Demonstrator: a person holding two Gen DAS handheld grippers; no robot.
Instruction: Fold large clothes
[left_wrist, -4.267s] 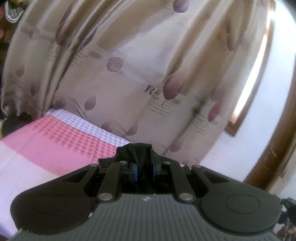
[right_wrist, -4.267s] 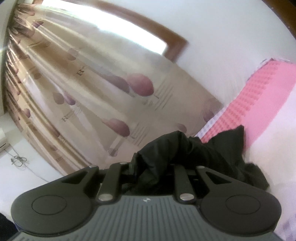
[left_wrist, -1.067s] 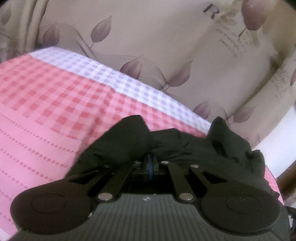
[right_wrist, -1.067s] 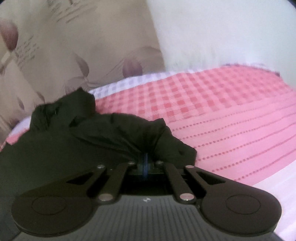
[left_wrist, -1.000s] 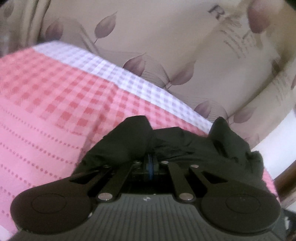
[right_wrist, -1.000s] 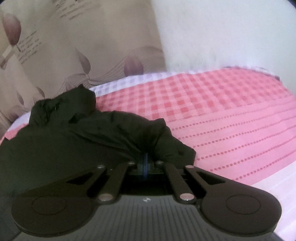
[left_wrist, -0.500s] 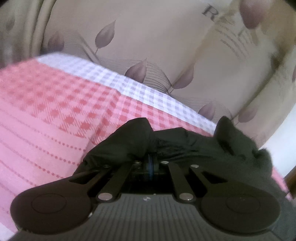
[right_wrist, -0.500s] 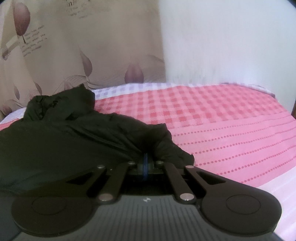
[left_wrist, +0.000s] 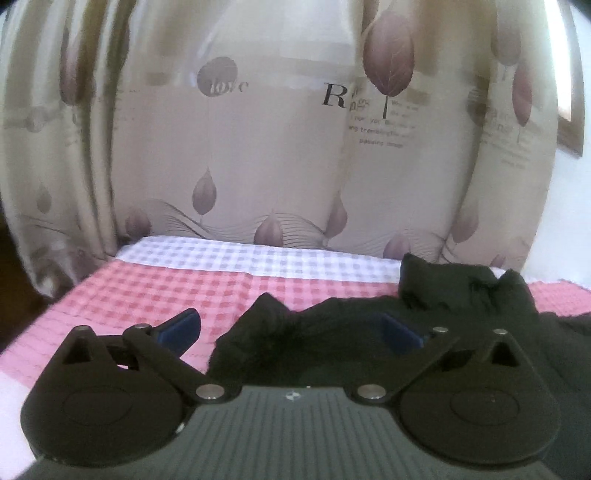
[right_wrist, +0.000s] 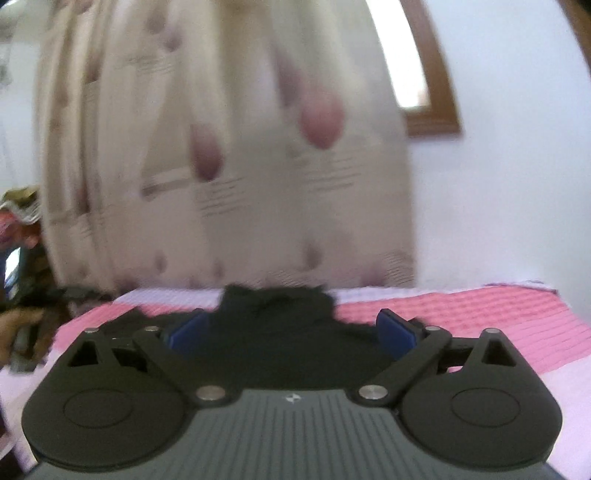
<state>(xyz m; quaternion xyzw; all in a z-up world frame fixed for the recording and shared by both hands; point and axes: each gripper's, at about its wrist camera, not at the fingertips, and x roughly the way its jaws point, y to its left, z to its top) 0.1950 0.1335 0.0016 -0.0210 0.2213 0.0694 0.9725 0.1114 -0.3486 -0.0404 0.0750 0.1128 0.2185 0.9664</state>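
A black garment lies spread on the bed's pink checked cover, its bunched collar end toward the curtain. My left gripper is open just above the garment's near left edge, blue pads wide apart and holding nothing. In the right wrist view the same garment lies between the spread fingers. My right gripper is open and empty over it. That view is blurred by motion.
A beige curtain with purple leaves hangs behind the bed's far edge. A white wall and a wooden window frame are to the right. Clutter and a hand show at the bed's left side.
Both grippers have opened and let go of the black garment, which now lies on the bed. Both cameras have tilted up and pulled back a little.
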